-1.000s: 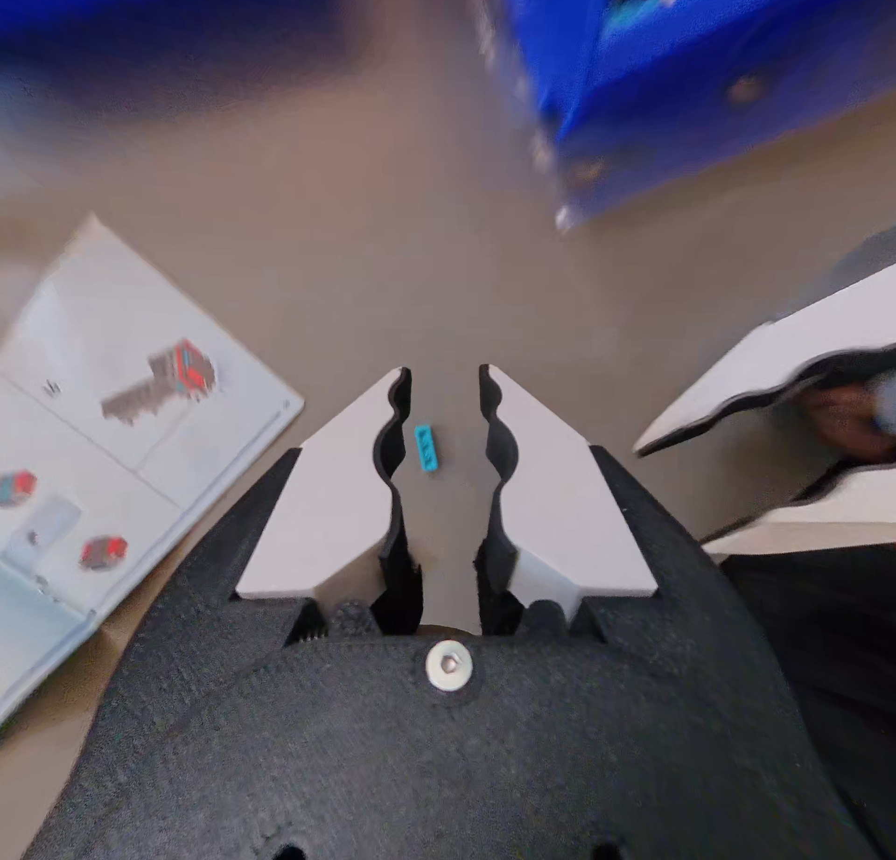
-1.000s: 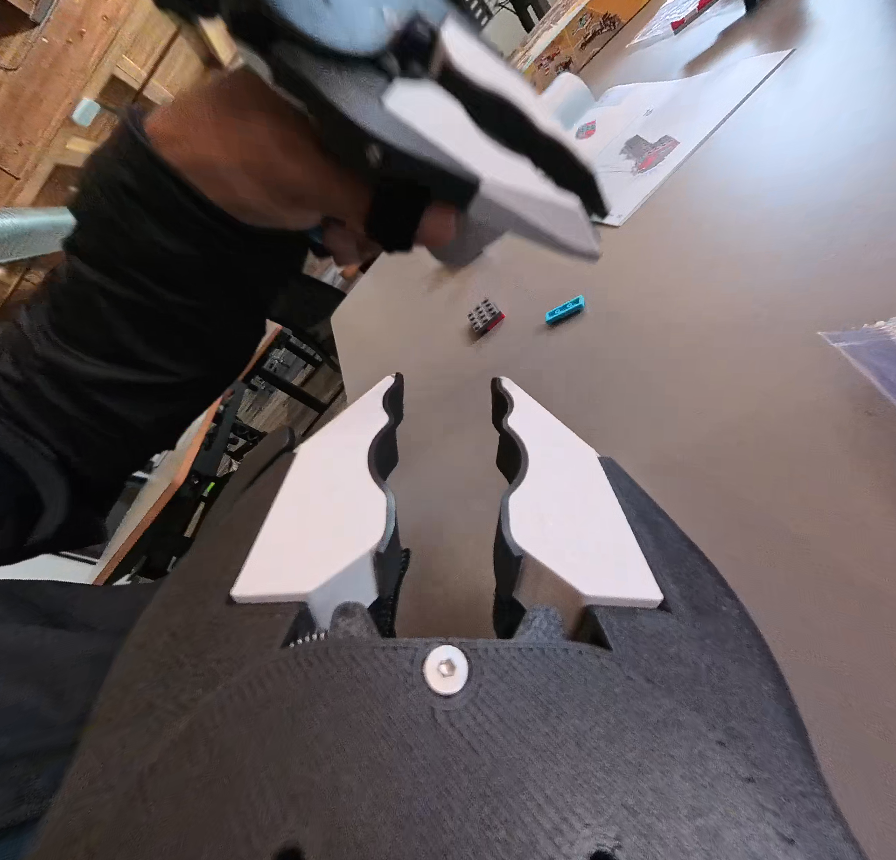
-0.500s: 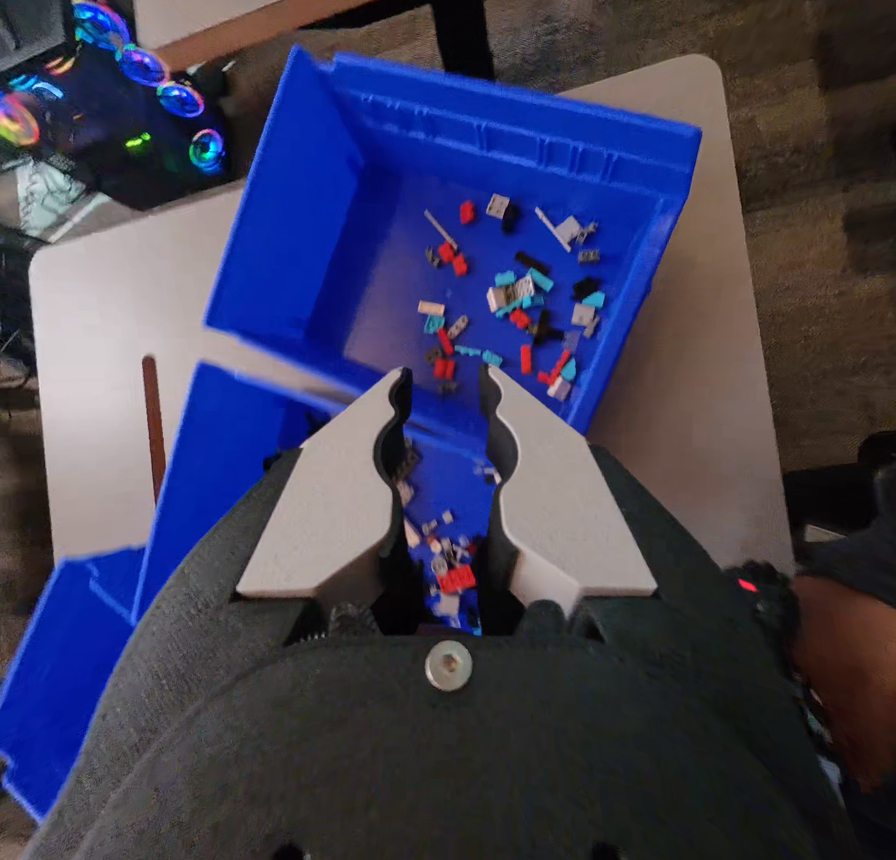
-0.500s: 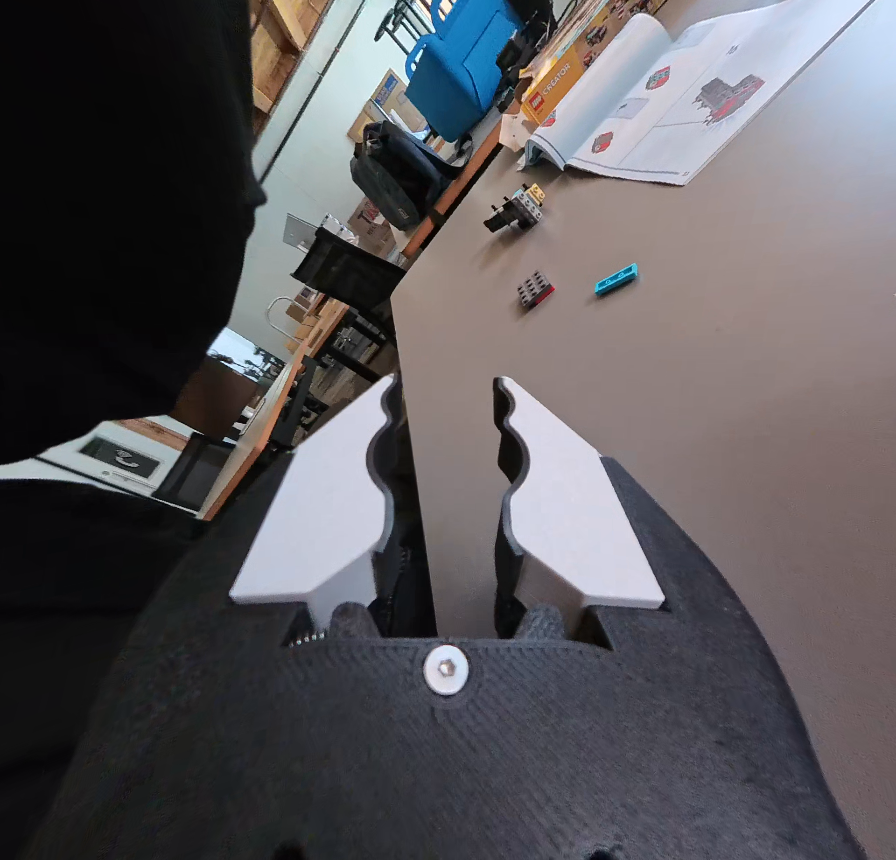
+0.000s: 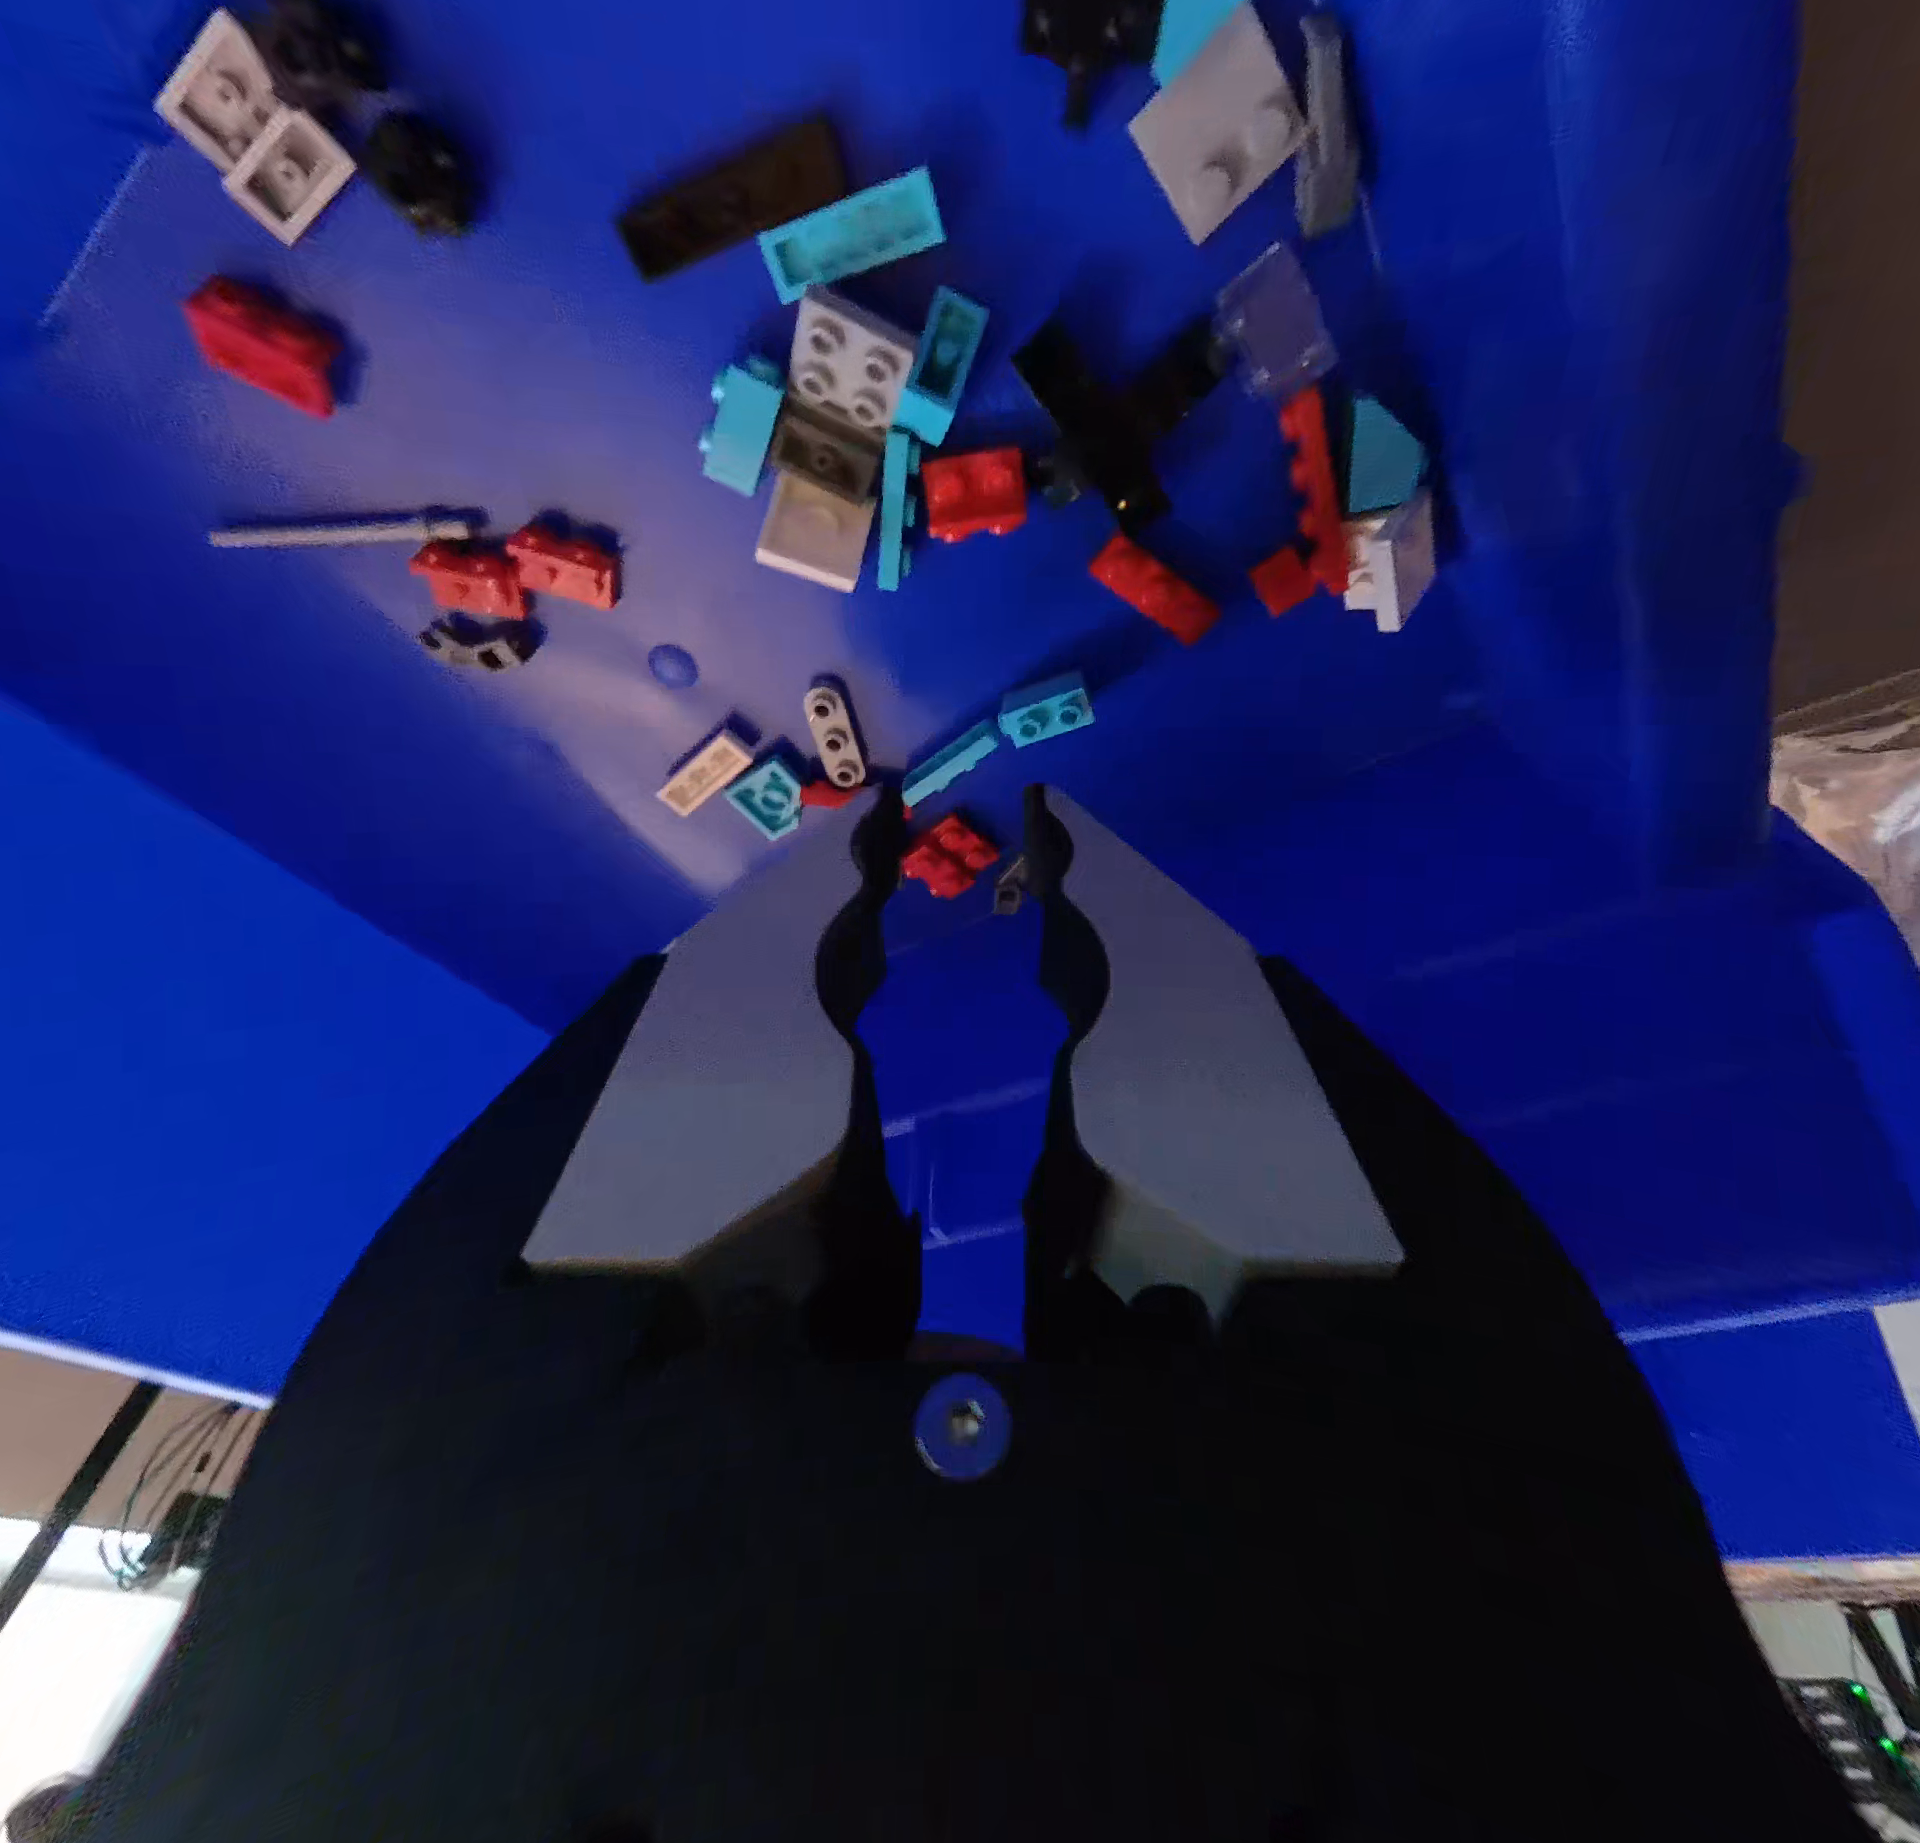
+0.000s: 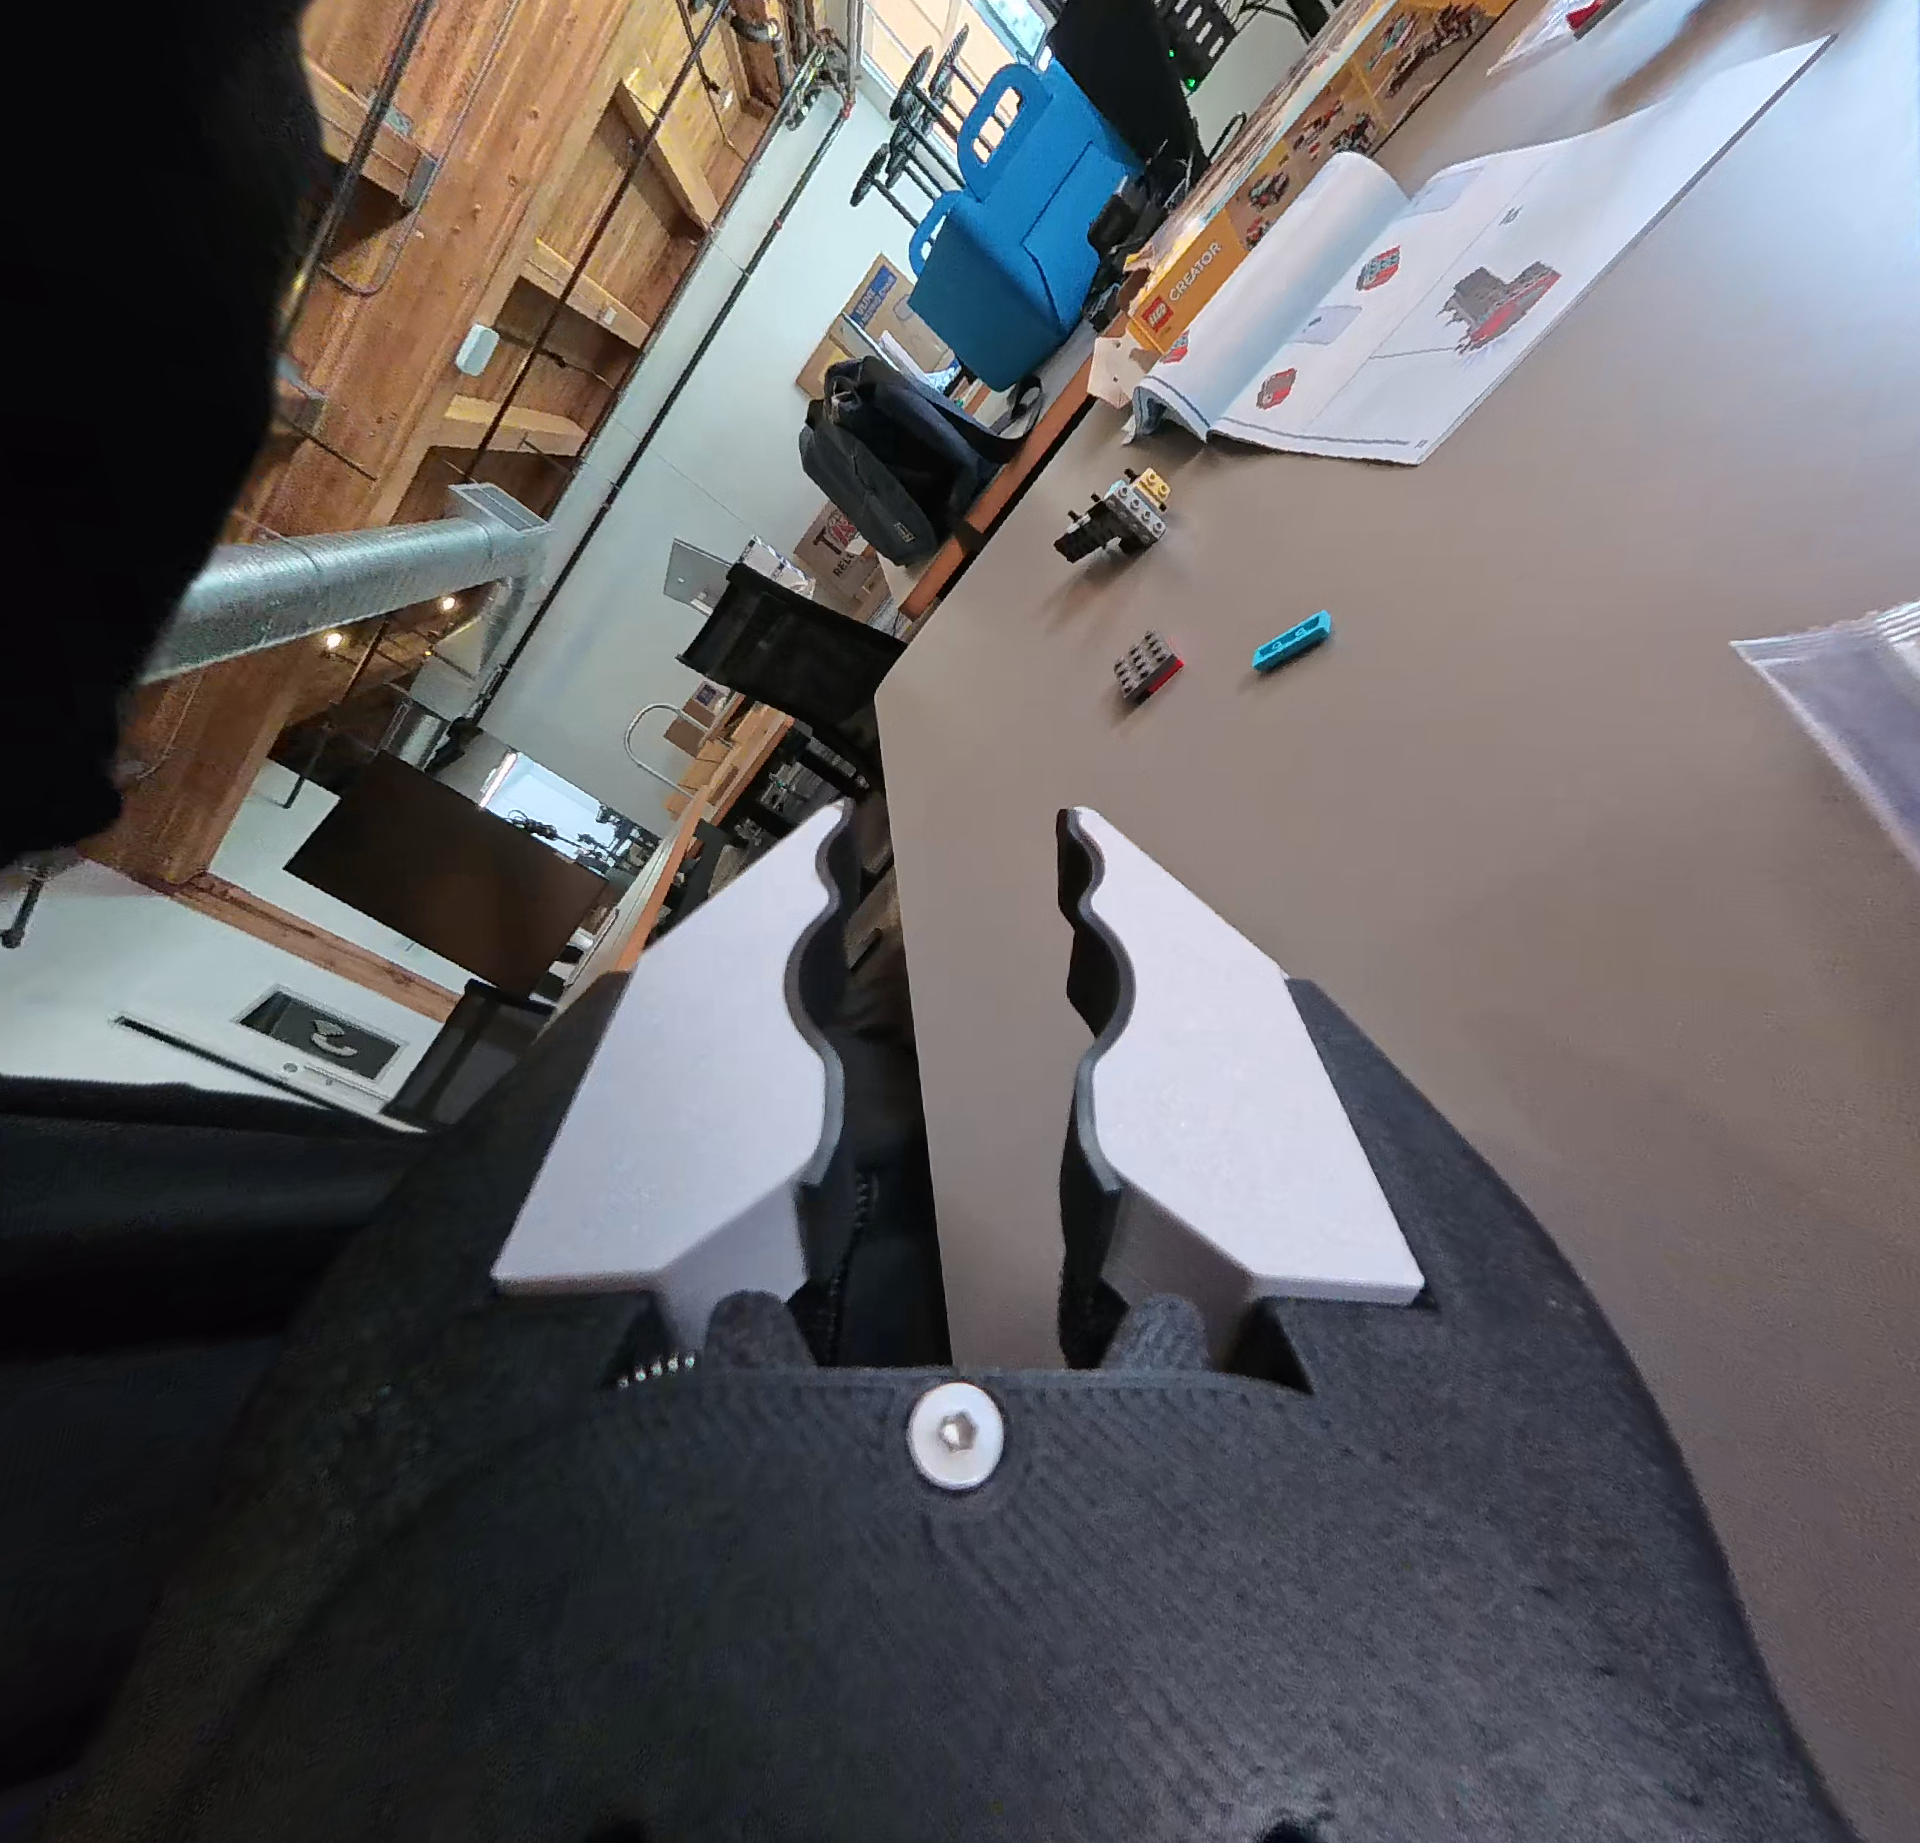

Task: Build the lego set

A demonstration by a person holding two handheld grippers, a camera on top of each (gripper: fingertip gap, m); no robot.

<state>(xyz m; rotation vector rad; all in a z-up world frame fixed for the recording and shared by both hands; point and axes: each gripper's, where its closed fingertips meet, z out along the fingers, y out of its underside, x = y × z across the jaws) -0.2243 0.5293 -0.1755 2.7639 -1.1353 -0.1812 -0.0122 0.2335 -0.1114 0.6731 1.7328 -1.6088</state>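
Workshop: wooden shelving, a blue armchair [image 6: 1013, 235] and a brown table [image 6: 1507, 962] carrying an open instruction booklet [image 6: 1455, 307].
Bin: blue bin [image 5: 312, 1014] with loose red, teal, grey and black bricks scattered over its floor.
Left gripper [image 5: 961, 817]: down inside the bin, jaws apart and holding nothing, tips either side of a small red 2x2 brick [image 5: 943, 851].
Right gripper [image 6: 951, 827]: parted and empty, idling low over the near table edge.
On the table: a teal plate [image 6: 1291, 640], a black-and-red stack [image 6: 1146, 667] just left of it, a small grey-black assembly [image 6: 1117, 515] farther off.
Step, as I judge it: picking the red brick.
Doing it well: centre the brick, square the jaws to its flat sides, avoid the small dark piece [image 5: 1010, 884] touching the right tip, close gently, lift straight.
Risk: the brick twisting or neighbouring pieces being dragged along.
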